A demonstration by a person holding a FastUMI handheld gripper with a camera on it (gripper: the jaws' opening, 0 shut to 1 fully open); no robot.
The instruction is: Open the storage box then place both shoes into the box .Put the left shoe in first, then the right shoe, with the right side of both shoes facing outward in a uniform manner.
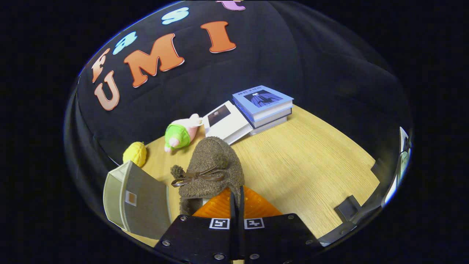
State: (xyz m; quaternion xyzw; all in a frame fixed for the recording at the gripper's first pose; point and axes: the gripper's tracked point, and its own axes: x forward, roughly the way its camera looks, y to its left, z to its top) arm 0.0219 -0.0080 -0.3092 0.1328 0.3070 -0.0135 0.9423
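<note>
Storage box (137,200) grey, rectangular, standing on wooden table (311,165) just left of fingers; contents not visible. Gripper (236,198) fingers pressed together, clenched on heel edge of shoe (212,165). Shoe brown, fuzzy, bow on top, extending ahead of fingers. Stacked books (265,106), plush toys beyond.

The hand-held gripper (237,198) shows two flat dark carriage plates — each with a square black-and-white marker (set beside the centre seam) — and silver screws at their corners; its two thin fingers stand pressed together.
</note>
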